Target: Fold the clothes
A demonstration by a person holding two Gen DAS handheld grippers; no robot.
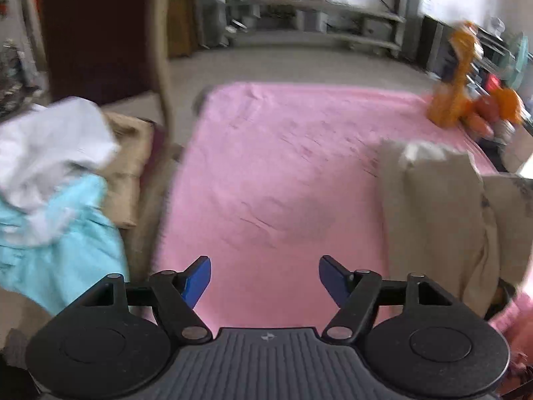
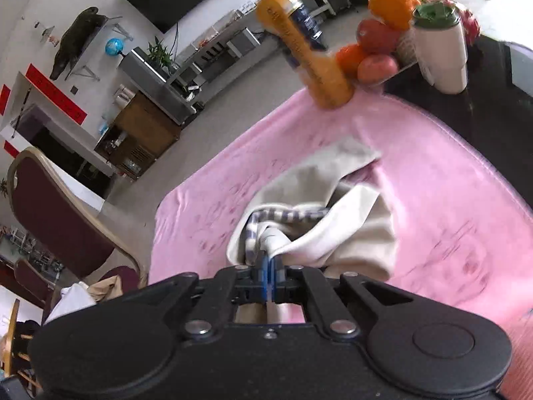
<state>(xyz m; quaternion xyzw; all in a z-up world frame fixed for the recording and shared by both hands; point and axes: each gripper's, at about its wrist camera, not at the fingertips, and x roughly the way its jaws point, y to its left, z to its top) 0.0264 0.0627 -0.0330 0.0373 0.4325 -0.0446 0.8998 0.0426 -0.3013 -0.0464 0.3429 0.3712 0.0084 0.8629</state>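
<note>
Right claw (image 2: 268,271) is clenched on a bunched fold of the cream garment (image 2: 319,230) w/ blue-striped trim — crumpled, heaped on the pink cloth (image 2: 433,200) covering the worktop. Left claw (image 1: 265,278) is released, nothing btwn its blue pads, above bare pink cloth — the beige garment lies off to its right. Orange bottle (image 2: 306,50) & fruit sit at the far edge.

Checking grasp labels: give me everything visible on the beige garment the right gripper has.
The beige garment is soft cream cloth with a blue-and-white striped band inside, probably a collar. It lies crumpled, not yet folded, on the pink blanket. The right gripper is shut on a bunched fold at its near edge. The left wrist view shows it partly lifted.
</note>
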